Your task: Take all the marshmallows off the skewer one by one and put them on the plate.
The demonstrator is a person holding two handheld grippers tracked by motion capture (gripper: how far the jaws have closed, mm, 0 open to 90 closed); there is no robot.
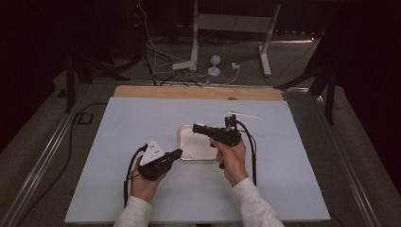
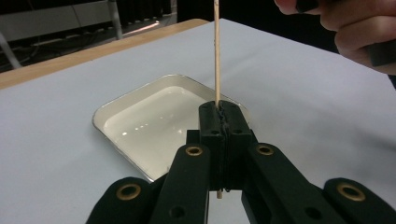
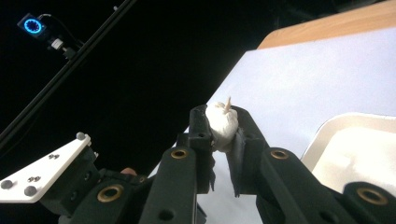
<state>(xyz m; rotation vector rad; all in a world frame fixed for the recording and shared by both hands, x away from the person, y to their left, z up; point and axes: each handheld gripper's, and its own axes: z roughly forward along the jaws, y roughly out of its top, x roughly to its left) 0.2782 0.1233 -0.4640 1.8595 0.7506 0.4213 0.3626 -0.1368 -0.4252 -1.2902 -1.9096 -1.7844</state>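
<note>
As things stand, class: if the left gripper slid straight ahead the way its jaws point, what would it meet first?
Most likely the tray. The left gripper, shut on a wooden skewer, points at the tray's near rim, just ahead of the jaws. Depth is hard to judge; it may pass just above the rim.

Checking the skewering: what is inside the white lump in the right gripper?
A wooden skewer tip pokes out of the white lump, which the right gripper clamps. The skewer's run through it is covered.
</note>
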